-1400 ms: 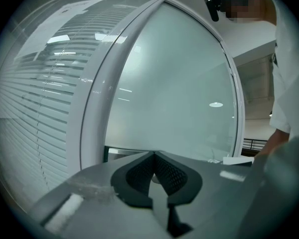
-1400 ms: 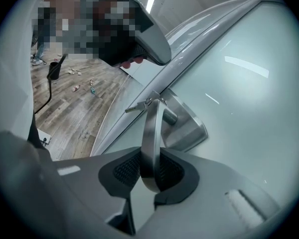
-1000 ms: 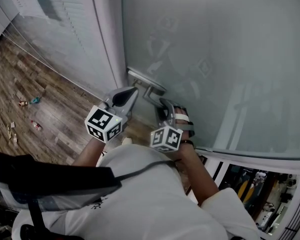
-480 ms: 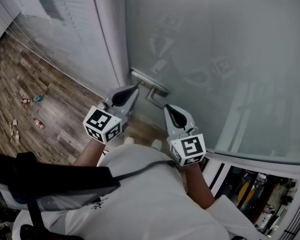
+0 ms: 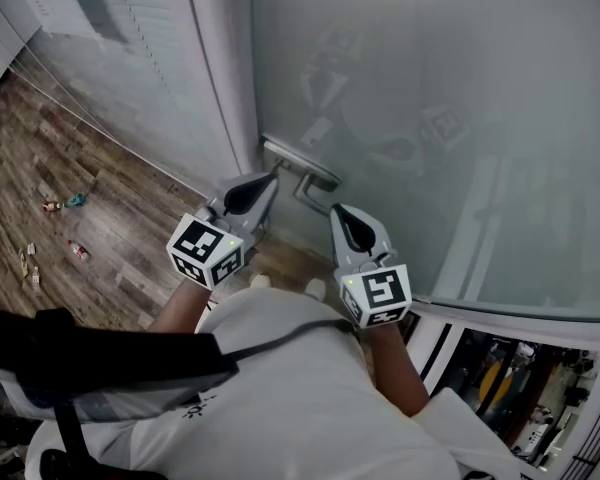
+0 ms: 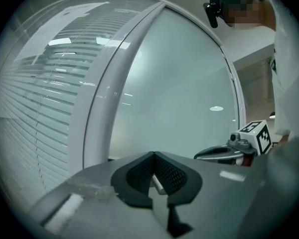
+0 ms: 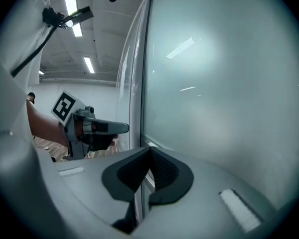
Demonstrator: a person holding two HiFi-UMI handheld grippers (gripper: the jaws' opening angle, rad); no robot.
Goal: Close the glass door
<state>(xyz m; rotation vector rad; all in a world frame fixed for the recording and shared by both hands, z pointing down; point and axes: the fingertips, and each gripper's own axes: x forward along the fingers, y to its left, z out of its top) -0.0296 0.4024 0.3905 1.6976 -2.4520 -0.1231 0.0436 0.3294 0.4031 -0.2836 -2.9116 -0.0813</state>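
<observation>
Blinds (image 5: 120, 48): stood far left with the slats down, playing no part in the job.
Floor (image 5: 110, 238): wood boards. Small litter (image 5: 60, 205) lay well away from the feet, leaving open ground on the left for a step back.
Post (image 5: 220, 78): white upright between the blinds and the door. The door's free edge ran along it, but I could not tell whether it had latched.
Left gripper (image 5: 271, 178): jaws were together with nothing held that I could make out. The tip sat just below the handle's left end, held level, probably kept close to steady or nudge.
Handle (image 5: 300, 165): metal bar near the door's free edge, above both tips. Neither gripper was closed round it.
Right gripper (image 5: 339, 211): jaws were fully together and empty. The tip was near the handle's right end and aimed at the pane; contact with the glass was not clear.
Glass door (image 5: 440, 118): frosted, filling the right side straight ahead of the person. Judged shut or nearly so, with at most a closed-tip push near the handle remaining.
Clearance: tight at the post edge, with tips best kept off that seam; the pane was free to the right.
</observation>
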